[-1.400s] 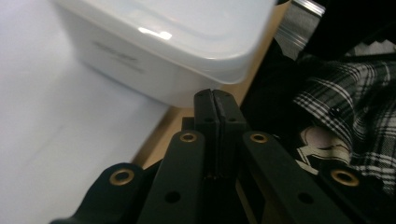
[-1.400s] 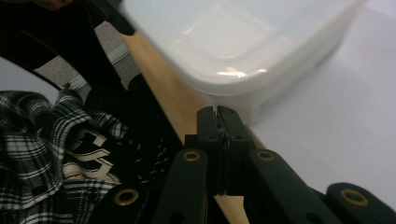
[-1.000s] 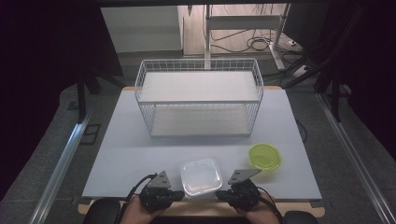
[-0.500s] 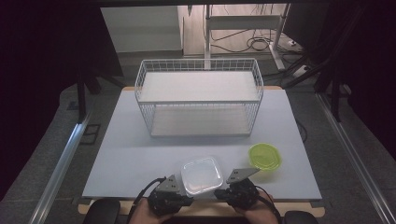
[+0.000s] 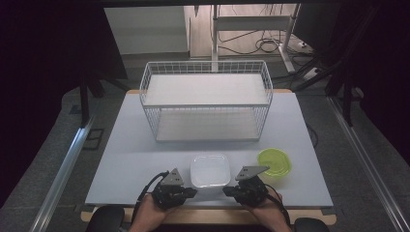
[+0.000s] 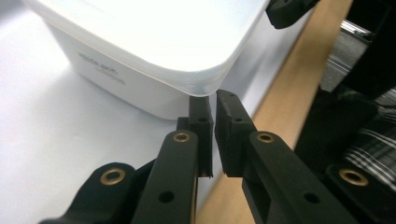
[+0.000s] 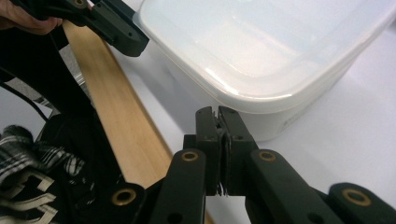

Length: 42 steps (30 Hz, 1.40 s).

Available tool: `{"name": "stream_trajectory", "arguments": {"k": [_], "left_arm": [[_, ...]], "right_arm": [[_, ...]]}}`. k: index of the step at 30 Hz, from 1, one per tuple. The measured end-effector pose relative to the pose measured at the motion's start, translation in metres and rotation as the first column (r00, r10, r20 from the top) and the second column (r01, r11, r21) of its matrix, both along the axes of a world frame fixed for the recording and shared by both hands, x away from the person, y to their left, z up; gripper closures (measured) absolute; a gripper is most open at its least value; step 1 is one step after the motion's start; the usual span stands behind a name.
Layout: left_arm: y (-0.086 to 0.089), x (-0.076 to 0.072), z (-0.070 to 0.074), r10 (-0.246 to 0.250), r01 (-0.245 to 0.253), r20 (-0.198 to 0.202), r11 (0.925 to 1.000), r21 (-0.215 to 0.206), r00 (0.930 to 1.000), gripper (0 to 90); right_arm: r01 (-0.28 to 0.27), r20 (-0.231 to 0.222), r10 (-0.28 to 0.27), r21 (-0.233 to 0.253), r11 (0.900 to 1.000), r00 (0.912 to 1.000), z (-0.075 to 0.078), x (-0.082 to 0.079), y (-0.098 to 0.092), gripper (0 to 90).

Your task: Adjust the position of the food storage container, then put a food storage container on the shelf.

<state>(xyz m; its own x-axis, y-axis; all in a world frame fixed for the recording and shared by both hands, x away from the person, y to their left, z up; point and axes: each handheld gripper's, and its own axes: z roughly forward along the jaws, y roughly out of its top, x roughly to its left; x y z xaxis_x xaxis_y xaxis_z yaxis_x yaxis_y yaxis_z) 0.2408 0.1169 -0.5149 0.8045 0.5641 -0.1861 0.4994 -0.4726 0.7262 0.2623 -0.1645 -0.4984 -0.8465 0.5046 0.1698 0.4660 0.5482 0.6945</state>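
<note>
A white plastic container with a translucent lid sits upright near the table's front edge, between my two grippers. My left gripper is shut, with only a sliver between the jaws and nothing in them; its tips sit just under the container's near left corner rim. The right gripper is shut too, its tips just below the rim at the near right corner. Neither grips the container.
A white wire basket rack with two shelves stands at the back of the grey table. A green round lid lies right of the container. The table's wooden front edge runs close behind both grippers.
The container was tilted between the grippers; now it sits level and slightly farther from the person. Both grippers have drawn back from its sides towards its near corners.
</note>
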Motion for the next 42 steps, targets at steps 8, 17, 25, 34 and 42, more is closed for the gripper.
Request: {"name": "stream_trajectory", "arguments": {"k": [8, 17, 25, 34, 42], "left_arm": [[0.001, 0.017, -0.003, 0.018, -0.018, 0.013, 0.9994, 0.03, 0.9998, 85.7], [0.022, 0.014, 0.005, 0.059, -0.063, 0.095, 0.9974, 0.034, 0.9937, 55.6], [0.039, 0.011, 0.002, 0.115, -0.119, 0.098, 0.9925, 0.029, 0.9884, 11.2], [0.043, 0.014, -0.001, 0.107, -0.1, 0.151, 0.9937, -0.05, 0.9827, 1.6], [0.046, 0.017, 0.001, 0.141, -0.13, 0.134, 0.9877, -0.087, 0.981, 1.0]], "right_arm": [[0.004, 0.009, -0.004, -0.007, 1.0, 1.0, 0.0, 0.013, 0.005, 88.0], [0.012, 0.065, -0.011, -0.01, 1.0, 0.9978, 0.015, 0.005, -0.007, 70.9], [0.065, 0.108, -0.069, 0.037, 0.997, 0.9918, 0.013, 0.005, -0.023, 25.3], [0.088, 0.099, -0.092, 0.047, 0.995, 0.9908, 0.007, 0.011, -0.024, 8.9], [0.13, 0.11, -0.136, 0.06, 0.99, 0.9846, 0.011, 0.014, -0.026, 7.3]]}}
